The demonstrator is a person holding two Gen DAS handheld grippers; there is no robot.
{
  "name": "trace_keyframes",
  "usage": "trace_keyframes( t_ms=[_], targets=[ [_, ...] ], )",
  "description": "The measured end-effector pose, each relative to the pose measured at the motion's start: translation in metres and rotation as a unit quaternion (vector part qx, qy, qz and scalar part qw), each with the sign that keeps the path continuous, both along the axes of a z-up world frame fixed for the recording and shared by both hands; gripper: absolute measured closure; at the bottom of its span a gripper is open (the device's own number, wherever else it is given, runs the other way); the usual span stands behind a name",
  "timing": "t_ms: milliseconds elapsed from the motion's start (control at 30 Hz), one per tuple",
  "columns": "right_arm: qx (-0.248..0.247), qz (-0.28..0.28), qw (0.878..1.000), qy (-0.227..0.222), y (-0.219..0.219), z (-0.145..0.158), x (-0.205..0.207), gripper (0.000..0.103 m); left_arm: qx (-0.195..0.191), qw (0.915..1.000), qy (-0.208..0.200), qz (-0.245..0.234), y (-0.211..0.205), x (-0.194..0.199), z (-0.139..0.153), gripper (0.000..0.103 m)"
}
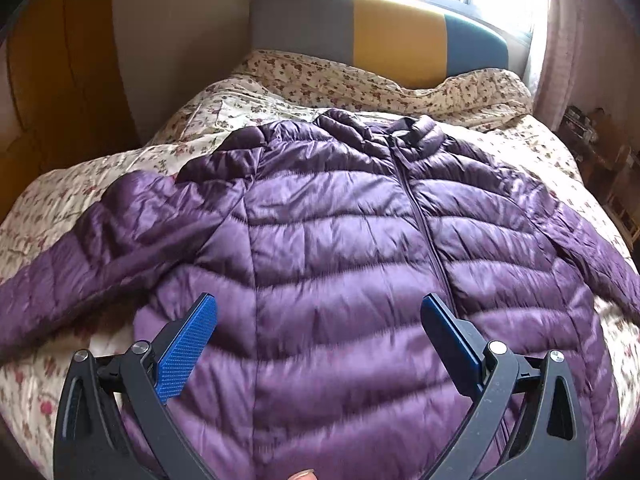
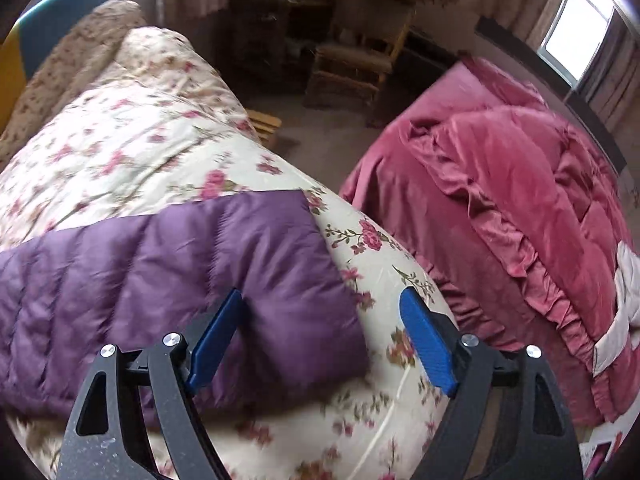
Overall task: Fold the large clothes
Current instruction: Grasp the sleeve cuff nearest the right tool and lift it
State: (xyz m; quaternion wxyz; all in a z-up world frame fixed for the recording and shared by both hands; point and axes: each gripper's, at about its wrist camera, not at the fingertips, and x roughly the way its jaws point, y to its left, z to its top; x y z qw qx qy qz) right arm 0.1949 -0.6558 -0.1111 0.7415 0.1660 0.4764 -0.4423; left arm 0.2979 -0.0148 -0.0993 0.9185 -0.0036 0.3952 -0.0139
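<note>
Flat on its back, the purple jacket (image 1: 332, 216) lies front up on the floral quilt (image 1: 120, 168), zipped, with its collar toward the far headboard (image 1: 376, 36) and its hem toward the near edge. In the left wrist view one sleeve (image 1: 92, 248) spreads out to the left across the quilt, and the other runs down the right side of the body.

Above the lower part of the jacket hangs the left gripper (image 1: 318, 312), its blue pads wide apart with nothing between them; the puffy front shows in the gap. A fingertip shows at the bottom edge of that view.

The right wrist view shows a sleeve end (image 2: 224, 264) lying across the quilt near the bed's right edge, its cuff pointing right. The right gripper (image 2: 322, 300) is over that cuff, jaws apart; the cuff's corner lies under the gap, and neither pad presses on it. Whether the left pad touches the cloth cannot be told.

Beyond the bed's edge, to the right, is a second bed with a pink cover (image 2: 512, 200). Farther off stand a wooden chair (image 2: 360, 64) and a window (image 2: 576, 32) with curtains.
</note>
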Motion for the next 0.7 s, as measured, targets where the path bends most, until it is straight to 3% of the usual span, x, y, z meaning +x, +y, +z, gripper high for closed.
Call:
trace_keyframes(
  t_ms=[200,300,367,533,700],
  targets=[
    [0.035,-0.018,0.999,-0.027,-0.006,-0.019,0.005,0.028,0.002,1.0000,0.005,0.002,0.001,0.029,-0.008,0.003],
    [0.041,-0.010,0.998,-0.044,-0.001,-0.019,0.008,0.053,0.006,0.9999,0.010,-0.002,0.002,0.038,-0.012,0.003],
    [0.052,0.007,0.997,-0.055,0.005,-0.016,0.016,0.090,0.007,0.9999,0.015,-0.005,0.003,0.045,-0.016,0.003],
    [0.017,0.041,0.998,-0.047,0.032,-0.001,0.042,0.095,0.006,0.9994,0.032,-0.005,0.007,0.061,-0.026,0.003],
    [-0.084,0.118,0.989,-0.010,0.084,0.021,0.078,0.096,-0.005,0.9992,0.039,-0.005,0.011,0.062,-0.031,0.003]
  ],
)
